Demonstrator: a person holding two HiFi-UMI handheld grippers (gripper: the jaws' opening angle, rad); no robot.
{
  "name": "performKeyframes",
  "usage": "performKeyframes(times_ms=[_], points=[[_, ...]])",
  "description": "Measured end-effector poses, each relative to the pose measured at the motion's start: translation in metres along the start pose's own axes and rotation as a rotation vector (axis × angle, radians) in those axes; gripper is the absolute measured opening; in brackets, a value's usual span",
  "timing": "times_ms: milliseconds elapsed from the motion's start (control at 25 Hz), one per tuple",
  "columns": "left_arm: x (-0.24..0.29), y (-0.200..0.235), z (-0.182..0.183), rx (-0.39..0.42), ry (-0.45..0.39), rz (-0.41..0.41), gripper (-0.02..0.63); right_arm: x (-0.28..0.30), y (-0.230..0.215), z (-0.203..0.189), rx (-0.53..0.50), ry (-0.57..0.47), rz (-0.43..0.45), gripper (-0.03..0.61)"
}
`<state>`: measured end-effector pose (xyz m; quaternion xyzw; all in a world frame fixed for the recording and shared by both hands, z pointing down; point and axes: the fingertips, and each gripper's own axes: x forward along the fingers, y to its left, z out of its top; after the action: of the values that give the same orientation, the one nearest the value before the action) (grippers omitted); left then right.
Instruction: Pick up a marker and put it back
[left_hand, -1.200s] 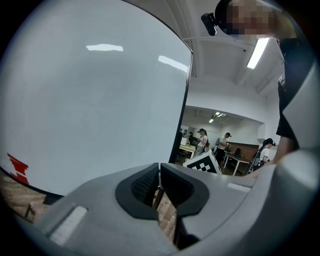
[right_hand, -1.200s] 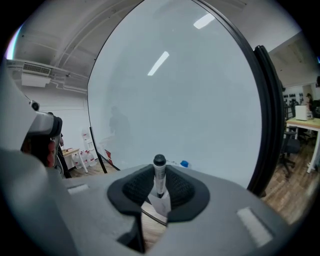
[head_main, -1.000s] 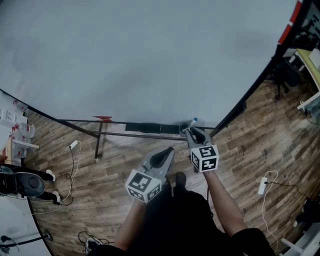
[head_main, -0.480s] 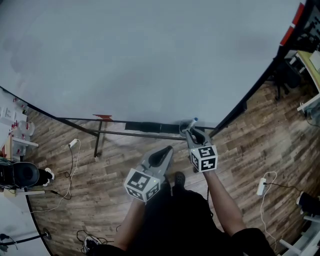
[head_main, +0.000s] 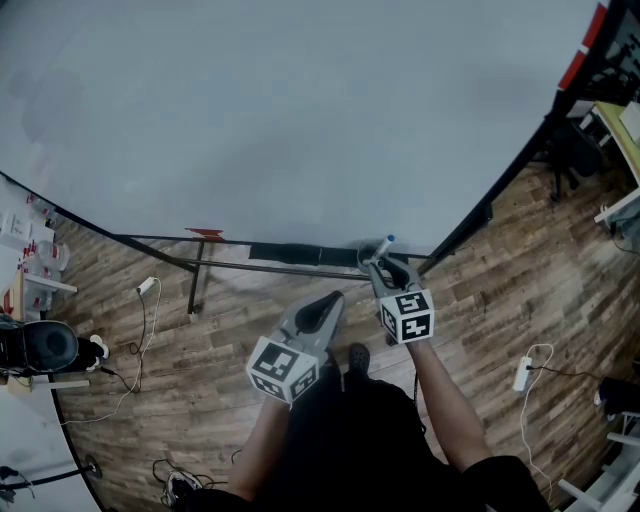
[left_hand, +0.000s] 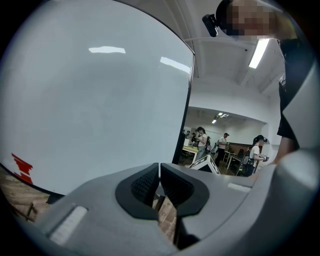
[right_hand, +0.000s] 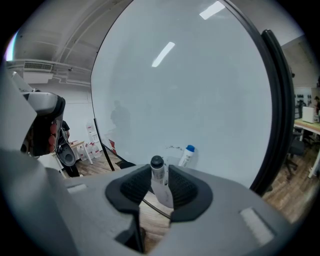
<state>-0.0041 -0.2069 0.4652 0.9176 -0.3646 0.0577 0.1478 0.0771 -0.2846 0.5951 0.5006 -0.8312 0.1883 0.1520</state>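
A white marker (right_hand: 160, 184) with a black cap stands between the pads of my right gripper (right_hand: 159, 186), leaning on the right pad. The jaws are opening and a thin gap shows beside the left pad. In the head view this gripper (head_main: 382, 263) is at the dark tray (head_main: 300, 255) along the whiteboard's (head_main: 300, 120) lower edge. My left gripper (head_main: 331, 301) hangs lower and to the left, over the wooden floor. Its pads (left_hand: 145, 184) are together with nothing between them.
A white bottle with a blue cap (right_hand: 187, 156) stands on the tray just past the marker. A red mark (head_main: 207, 236) sits at the tray's left end. The board's black stand legs (head_main: 198, 280) and cables (head_main: 150, 300) are on the floor.
Both grippers have stayed almost where they were. A dark object on the floor at the far left has shifted slightly.
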Motion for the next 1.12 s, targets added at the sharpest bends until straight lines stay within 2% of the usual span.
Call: performKeyframes(times_ms=[800,1120], points=[[-0.017,-0.006,-0.007,-0.011,-0.004,0.042,0.012,-0.017,0.007,0.005,-0.004,-0.042,0.045,0.123],[-0.034,-0.006,-0.009,-0.020,-0.007,0.040,0.012,-0.035,0.014,0.012,0.015,-0.079,0.010,0.123]])
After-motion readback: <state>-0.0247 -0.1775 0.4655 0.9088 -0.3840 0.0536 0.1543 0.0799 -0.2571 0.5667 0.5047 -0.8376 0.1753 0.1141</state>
